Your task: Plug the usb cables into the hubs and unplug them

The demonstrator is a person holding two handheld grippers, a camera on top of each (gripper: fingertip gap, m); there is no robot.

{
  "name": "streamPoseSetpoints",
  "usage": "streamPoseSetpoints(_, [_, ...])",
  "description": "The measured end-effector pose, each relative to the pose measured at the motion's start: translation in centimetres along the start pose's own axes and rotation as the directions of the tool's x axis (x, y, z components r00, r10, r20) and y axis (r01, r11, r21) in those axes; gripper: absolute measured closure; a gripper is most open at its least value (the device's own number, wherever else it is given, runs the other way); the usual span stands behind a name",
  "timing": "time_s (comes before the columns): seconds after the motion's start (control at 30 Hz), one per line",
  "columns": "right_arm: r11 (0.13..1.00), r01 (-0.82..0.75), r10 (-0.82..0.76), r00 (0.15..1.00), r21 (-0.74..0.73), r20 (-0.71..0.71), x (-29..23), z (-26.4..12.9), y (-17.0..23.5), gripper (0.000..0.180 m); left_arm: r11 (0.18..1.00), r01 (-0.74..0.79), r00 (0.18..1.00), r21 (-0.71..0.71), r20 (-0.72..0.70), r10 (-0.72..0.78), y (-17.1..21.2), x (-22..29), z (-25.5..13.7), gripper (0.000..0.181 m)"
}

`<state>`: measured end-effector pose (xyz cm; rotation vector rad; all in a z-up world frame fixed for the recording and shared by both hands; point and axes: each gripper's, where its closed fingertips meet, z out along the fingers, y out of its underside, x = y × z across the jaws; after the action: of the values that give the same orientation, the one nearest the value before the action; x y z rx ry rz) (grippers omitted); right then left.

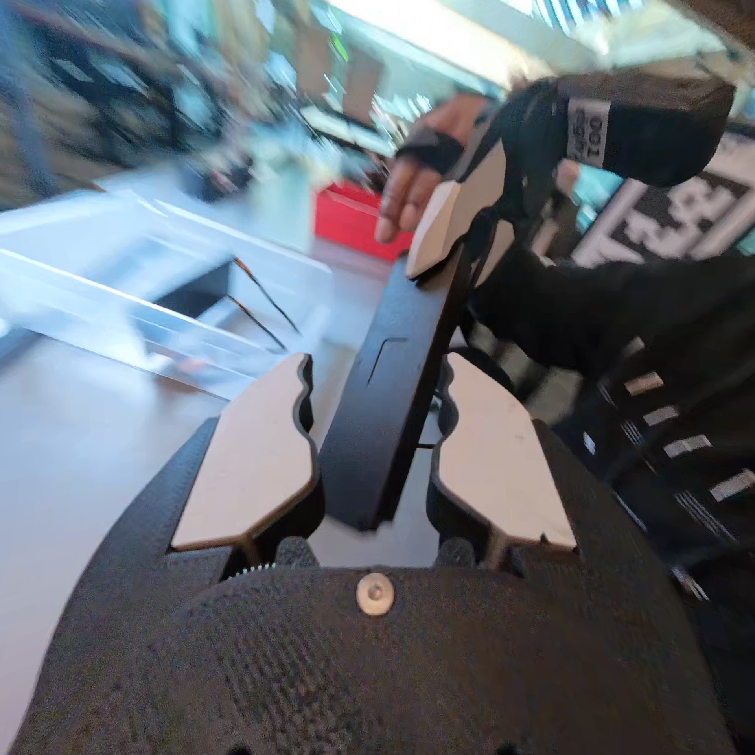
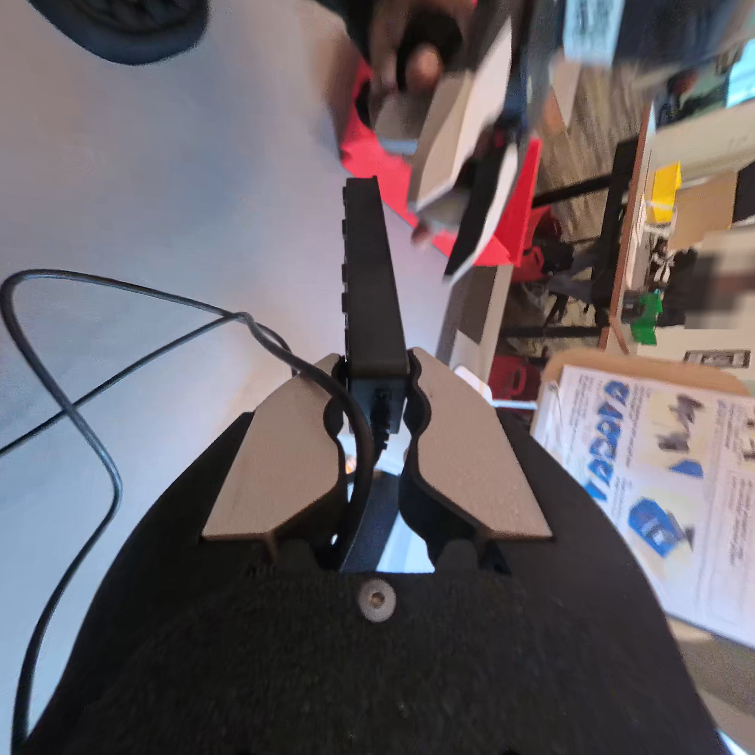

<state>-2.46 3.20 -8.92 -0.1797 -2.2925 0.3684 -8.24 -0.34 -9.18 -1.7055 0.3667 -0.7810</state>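
Observation:
A long black USB hub [image 1: 380, 408] is held in the air over the grey table [image 2: 163, 163]. My right gripper [image 2: 375, 359] is shut on one end of the hub [image 2: 367, 286], with port slots along the hub's left edge. A black cable [image 2: 81, 429] is plugged into that held end and loops to the left over the table. My left gripper [image 1: 378, 359] is open. The hub's other end lies in the gap between the left gripper's fingers, not clamped. The right gripper [image 1: 449, 269] also shows far off in the left wrist view, gripping the hub. The left gripper [image 2: 433, 239] is blurred in the right wrist view.
A red bin [image 1: 351, 216] stands on the table behind the hub and also shows in the right wrist view [image 2: 376, 155]. A clear plastic container [image 1: 122, 278] lies at the left. A cardboard box with a printed sheet [image 2: 653, 490] is at the right. A gloved hand [image 1: 416, 171] holds the right gripper. Tip to tip, the grippers are about 8 cm apart.

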Motion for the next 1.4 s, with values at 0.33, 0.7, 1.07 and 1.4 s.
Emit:
streamPoseSetpoints(0.33, [0.932,-0.236,0.107,0.904,-0.276,-0.414,20.0,-8.9,11.8,0.154,0.992,-0.106,0.952,0.072,0.297,0.080,-1.1,-0.4,-4.9,0.133])
streamPoseSetpoints(0.7, [0.819,-0.265,0.112,0.944,-0.509,-0.311,17.1,-0.7,25.7,0.154,0.999,0.016,0.969,-0.033,0.248,-0.007,6.4,-0.4,-2.1,0.135])
streamPoseSetpoints(1.07, [0.702,-0.471,0.557,0.831,-0.534,0.000,8.2,3.0,30.3,0.154,0.997,0.057,0.976,-0.059,0.215,-0.044,8.3,-0.6,-1.2,0.136])
streamPoseSetpoints(1.4, [0.588,-0.523,0.499,0.835,-0.617,-0.233,11.1,2.2,35.4,0.113,0.992,0.096,0.972,-0.083,0.224,-0.075,10.2,-1.5,-1.2,0.136])
